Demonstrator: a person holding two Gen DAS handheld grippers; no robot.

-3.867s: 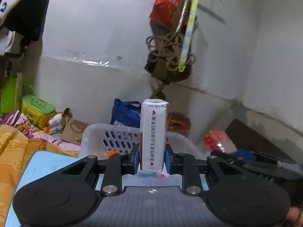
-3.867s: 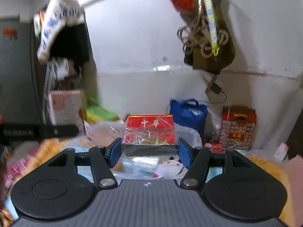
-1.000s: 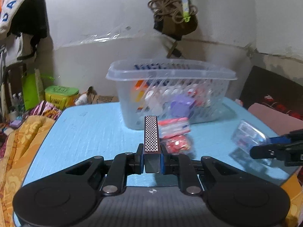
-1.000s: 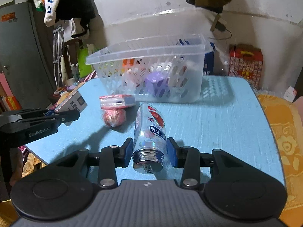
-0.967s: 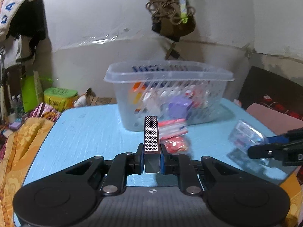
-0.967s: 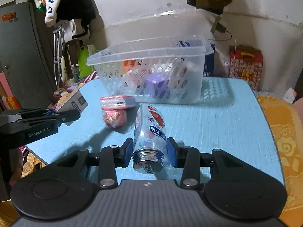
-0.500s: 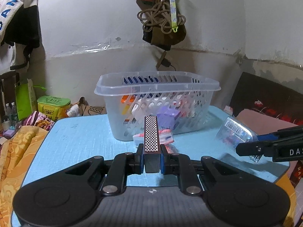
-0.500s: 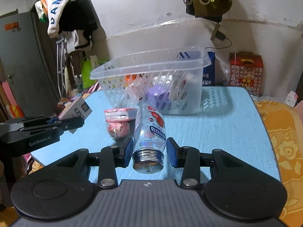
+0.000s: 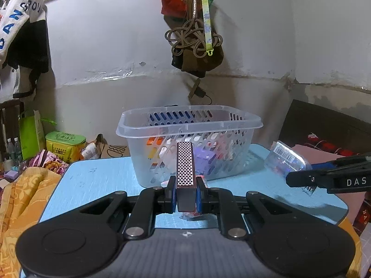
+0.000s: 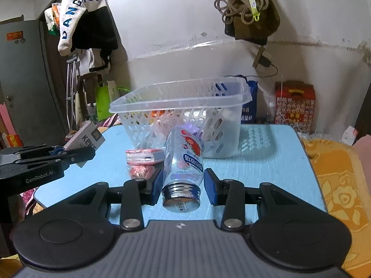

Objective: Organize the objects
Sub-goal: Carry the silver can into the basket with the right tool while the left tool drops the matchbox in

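My left gripper (image 9: 184, 193) is shut on a small flat box (image 9: 184, 166) with a dotted edge, held above the blue table (image 9: 97, 176) in front of the clear plastic basket (image 9: 189, 125). In the right wrist view the box (image 10: 85, 137) reads KENT. My right gripper (image 10: 183, 181) is shut on a clear bottle (image 10: 183, 159) with a red label and a metal cap, held level; it also shows in the left wrist view (image 9: 286, 159). The basket (image 10: 180, 102) holds several small items. A red packet (image 10: 142, 156) lies on the table over a red pouch (image 10: 141, 171).
An orange blanket (image 10: 336, 185) lies right of the table, and another (image 9: 20, 199) at its left. A bag and rope (image 9: 197, 44) hang on the wall above the basket. A red gift box (image 10: 294, 104) stands on the floor behind.
Both grippers have risen with their loads. The basket now sits lower in both views and more of the wall shows.
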